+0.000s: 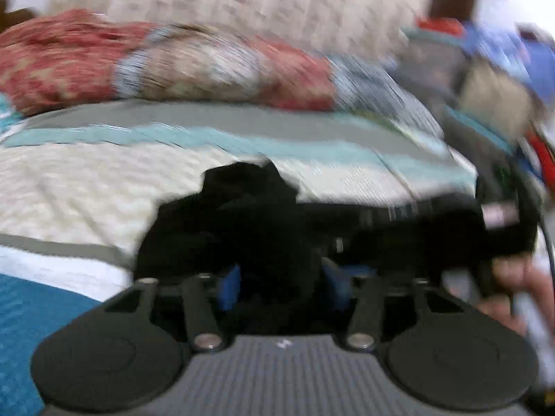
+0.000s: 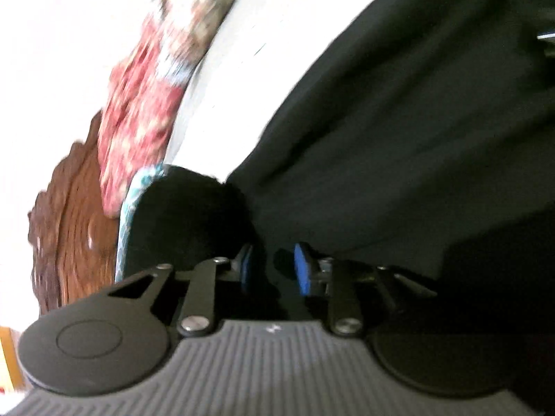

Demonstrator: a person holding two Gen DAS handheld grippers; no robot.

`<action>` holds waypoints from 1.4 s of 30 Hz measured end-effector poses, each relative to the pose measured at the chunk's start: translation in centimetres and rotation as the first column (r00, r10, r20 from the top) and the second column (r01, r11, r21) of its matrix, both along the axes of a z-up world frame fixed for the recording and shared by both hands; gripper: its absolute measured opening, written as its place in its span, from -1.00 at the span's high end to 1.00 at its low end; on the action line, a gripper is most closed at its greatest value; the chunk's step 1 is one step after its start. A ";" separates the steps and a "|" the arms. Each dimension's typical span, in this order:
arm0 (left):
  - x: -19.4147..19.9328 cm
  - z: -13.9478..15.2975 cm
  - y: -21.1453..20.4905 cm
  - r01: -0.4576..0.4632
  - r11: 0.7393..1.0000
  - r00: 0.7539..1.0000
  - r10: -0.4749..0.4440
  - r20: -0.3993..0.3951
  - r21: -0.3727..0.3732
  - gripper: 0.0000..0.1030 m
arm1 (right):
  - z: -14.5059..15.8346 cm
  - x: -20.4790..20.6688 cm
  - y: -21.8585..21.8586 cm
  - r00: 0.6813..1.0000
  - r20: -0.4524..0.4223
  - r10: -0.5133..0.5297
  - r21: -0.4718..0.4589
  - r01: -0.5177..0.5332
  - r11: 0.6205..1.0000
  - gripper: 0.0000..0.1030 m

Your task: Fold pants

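Pinching black pants (image 1: 242,215) | left gripper (image 1: 281,284) clamped | right gripper (image 2: 274,270) clamped

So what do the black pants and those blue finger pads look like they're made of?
The black pants look like a soft, matte woven fabric: they drape in loose folds with no shine. The blue pads look like matte rubber or foam, though blur leaves that open.

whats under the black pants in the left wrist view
The black pants lie bunched on the striped bedspread, white and teal around them. What is directly beneath the fabric is covered; the left gripper holds their near edge.
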State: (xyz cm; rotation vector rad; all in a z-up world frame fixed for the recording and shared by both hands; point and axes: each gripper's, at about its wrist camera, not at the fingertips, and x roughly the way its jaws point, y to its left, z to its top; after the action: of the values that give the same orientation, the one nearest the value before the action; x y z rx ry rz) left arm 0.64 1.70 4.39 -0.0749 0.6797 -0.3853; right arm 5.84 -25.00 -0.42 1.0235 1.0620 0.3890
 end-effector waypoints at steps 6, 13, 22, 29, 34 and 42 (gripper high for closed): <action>-2.7 1.1 0.2 0.138 0.989 0.990 -0.138 -0.002 -0.046 -0.50 | -0.3 -2.8 -3.8 0.996 0.010 -0.094 0.051 0.093 0.994 0.07; -3.7 3.2 8.9 -0.117 0.966 0.993 0.110 -0.047 -0.229 -0.65 | 0.4 -1.7 -1.4 0.996 0.091 -0.019 0.106 0.009 0.994 -0.64; -2.7 1.2 11.8 -0.268 0.921 0.957 0.220 -0.190 -0.283 -0.65 | 2.0 -1.9 2.8 0.965 0.192 0.179 -0.224 -0.134 0.965 0.48; -1.8 1.4 9.0 -0.192 0.940 0.973 0.144 -0.181 -0.282 -0.65 | 4.2 -3.3 -0.1 0.931 0.341 0.134 -0.396 0.012 0.918 0.29; 0.0 2.2 5.8 -0.111 0.956 0.985 0.070 -0.157 -0.273 -0.65 | 2.4 -4.4 -3.9 0.965 0.258 0.048 -0.417 0.066 0.907 -0.09; 5.1 1.6 -1.2 0.027 0.969 0.980 -0.074 -0.185 -0.246 -0.65 | 5.7 -10.6 -13.6 0.854 0.481 -0.198 -0.410 0.419 0.810 -0.09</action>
State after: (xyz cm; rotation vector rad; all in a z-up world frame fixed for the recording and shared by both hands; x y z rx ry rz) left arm 5.71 0.45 5.94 -0.3316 0.8245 -0.5138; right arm -4.75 -38.63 5.27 0.5851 0.5356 0.0352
